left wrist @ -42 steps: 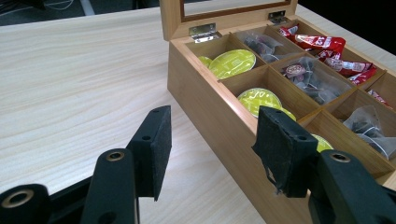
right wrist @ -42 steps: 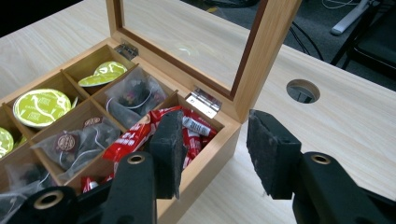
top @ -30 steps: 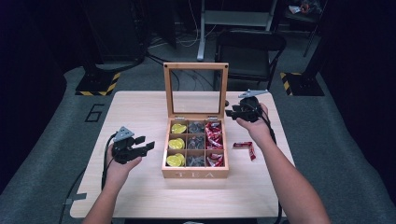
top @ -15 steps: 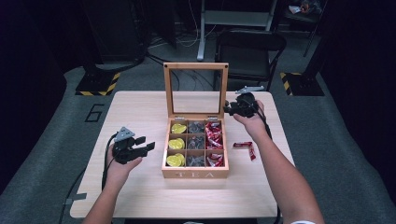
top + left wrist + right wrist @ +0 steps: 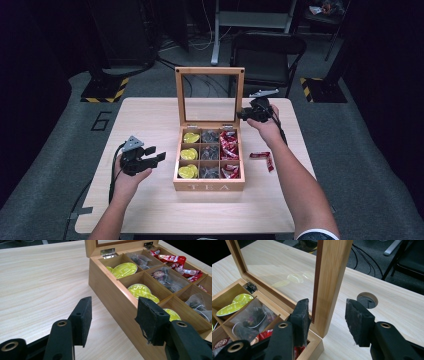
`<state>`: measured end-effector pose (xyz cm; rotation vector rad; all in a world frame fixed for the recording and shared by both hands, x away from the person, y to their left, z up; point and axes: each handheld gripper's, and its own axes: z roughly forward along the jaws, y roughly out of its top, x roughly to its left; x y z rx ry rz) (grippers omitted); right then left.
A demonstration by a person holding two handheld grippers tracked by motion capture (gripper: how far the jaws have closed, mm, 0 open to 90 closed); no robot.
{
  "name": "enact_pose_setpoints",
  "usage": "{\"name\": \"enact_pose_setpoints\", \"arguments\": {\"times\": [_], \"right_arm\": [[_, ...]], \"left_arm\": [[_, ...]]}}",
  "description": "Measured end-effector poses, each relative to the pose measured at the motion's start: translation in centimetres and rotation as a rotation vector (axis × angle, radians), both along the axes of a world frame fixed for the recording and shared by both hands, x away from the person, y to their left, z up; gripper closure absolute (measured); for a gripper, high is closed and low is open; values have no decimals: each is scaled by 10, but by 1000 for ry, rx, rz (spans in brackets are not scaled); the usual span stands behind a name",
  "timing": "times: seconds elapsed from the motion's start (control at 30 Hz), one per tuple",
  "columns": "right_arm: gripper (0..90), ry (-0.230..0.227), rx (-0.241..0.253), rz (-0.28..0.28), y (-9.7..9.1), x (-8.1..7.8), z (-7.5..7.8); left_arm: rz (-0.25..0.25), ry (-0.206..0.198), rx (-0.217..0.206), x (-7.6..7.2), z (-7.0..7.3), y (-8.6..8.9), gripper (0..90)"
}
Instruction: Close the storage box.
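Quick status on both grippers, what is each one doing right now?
Left gripper: open, holding nothing, beside the tea box.
Right gripper: open, jaws have just been opening, straddling the lid frame, not clamped.

A lab or recording studio is showing here — a lone wooden counter (image 5: 150, 125) is standing on grey carpet, cables (image 5: 200, 42) are trailing past black-and-yellow hazard tape (image 5: 107, 90), and a folding chair (image 5: 267, 52) is sitting among dark equipment stands.

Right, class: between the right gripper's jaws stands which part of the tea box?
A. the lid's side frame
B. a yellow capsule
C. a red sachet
A: in the right gripper view, the upright lid frame stands between the right gripper's jaws.
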<state>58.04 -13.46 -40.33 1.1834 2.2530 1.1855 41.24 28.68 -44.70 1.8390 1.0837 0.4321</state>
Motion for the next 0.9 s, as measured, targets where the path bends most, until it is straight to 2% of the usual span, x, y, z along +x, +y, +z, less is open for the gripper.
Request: {"name": "enact_pose_setpoints", "arguments": {"times": [0.13, 0.33, 0.6, 0.9], "right_arm": [[535, 0, 9, 5, 0, 3, -1], [536, -2, 13, 1, 0, 6, -3], [538, -12, 3, 23, 8, 7, -3], [590, -22, -6, 21, 10, 5, 1]], "left_arm": [[11, -8, -6, 0, -1, -1, 462], [1, 0, -2, 0, -1, 1, 462], [4, 3, -6, 0, -1, 1, 461], [9, 5, -10, 1, -2, 3, 462]]}}
